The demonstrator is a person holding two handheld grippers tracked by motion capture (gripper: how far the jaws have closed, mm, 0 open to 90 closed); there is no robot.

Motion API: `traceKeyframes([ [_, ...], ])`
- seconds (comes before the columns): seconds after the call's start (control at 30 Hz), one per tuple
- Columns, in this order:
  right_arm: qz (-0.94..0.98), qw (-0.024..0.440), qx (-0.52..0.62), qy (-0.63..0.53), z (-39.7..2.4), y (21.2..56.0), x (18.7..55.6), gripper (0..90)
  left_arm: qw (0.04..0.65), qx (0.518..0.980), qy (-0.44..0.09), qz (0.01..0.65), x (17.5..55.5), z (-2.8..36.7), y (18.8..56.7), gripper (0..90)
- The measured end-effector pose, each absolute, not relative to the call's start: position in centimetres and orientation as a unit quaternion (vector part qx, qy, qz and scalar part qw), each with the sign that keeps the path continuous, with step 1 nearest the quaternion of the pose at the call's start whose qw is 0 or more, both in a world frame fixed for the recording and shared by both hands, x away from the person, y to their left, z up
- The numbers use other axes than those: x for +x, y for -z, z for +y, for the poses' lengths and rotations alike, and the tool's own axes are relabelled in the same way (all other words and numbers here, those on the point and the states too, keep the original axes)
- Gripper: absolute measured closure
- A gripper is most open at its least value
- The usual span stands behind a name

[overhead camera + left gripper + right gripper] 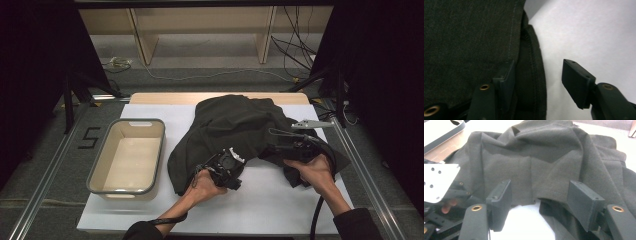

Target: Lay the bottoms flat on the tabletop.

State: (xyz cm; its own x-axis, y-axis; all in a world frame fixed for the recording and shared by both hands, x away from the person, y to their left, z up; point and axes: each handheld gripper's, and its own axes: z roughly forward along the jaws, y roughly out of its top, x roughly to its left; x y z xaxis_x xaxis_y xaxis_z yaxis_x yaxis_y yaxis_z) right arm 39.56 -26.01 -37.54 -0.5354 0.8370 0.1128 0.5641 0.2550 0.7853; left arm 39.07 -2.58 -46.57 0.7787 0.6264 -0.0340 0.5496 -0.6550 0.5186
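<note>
A dark, crumpled garment [235, 125] lies spread over the middle and right of the white table top [280, 210]. At its near left edge a hand holds my left gripper [225, 165]. In the left gripper view the stitched hem of the garment [529, 75] runs between the jaws of my left gripper [540, 67], which stand apart; the left jaw rests on the cloth and the right jaw is over bare table. My right gripper [281, 148] sits at the near right edge. In its own view my right gripper [540, 186] is open, facing the garment [536, 157].
A beige bin with a grey rim [100, 165] stands empty on the left of the table; its corner [446, 130] appears in the right gripper view. The left gripper's grey plate [436, 182] sits close at the left there. Cables and shelf legs lie beyond the far edge.
</note>
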Motion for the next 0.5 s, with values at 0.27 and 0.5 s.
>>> traceKeyframes([
  [0.27, 0.775, 0.161, 0.456, -0.408, -26.15, 37.81, 39.60, 37.7, 0.261, 0.905, -0.082, 0.325, 39.34, -2.56, 47.10, 68.0],
  [0.5, 0.777, 0.159, 0.455, -0.405, -26.07, 37.93, 39.56, 38.9, 0.261, 0.911, -0.090, 0.306, 39.32, -2.66, 47.07, 88.2],
])
